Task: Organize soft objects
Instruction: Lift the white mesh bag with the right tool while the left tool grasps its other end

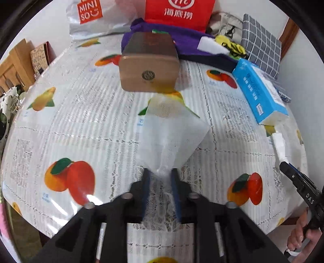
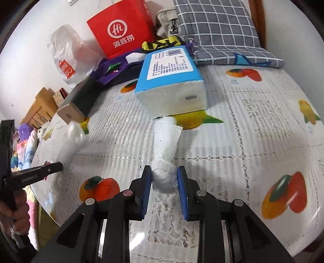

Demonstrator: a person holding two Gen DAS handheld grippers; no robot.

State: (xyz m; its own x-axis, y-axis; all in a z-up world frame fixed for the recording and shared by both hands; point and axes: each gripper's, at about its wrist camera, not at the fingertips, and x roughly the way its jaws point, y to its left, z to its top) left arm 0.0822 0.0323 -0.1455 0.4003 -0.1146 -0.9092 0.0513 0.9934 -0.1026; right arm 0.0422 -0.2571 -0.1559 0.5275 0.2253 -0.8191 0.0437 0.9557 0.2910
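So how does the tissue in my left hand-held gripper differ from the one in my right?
The left tissue fans out flat and wide from a pinched corner; the right tissue is twisted into a narrow roll. The left hangs loose; the right leads back to the blue tissue pack. Both are white.

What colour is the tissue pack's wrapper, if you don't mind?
Light blue wrapper on the soft tissue pack, with a white label; clearest in the right wrist view.

White wall [image 2: 30, 30], fruit-print tablecloth [image 1: 81, 121]

The white plastic bag [image 1: 97, 18] at eleven o'clock says "MINI SO" on an orange square. The red paper bag [image 2: 121, 32] at twelve o'clock says "Hi" and "海底捞". The right gripper [image 1: 299, 182] says "DAS".
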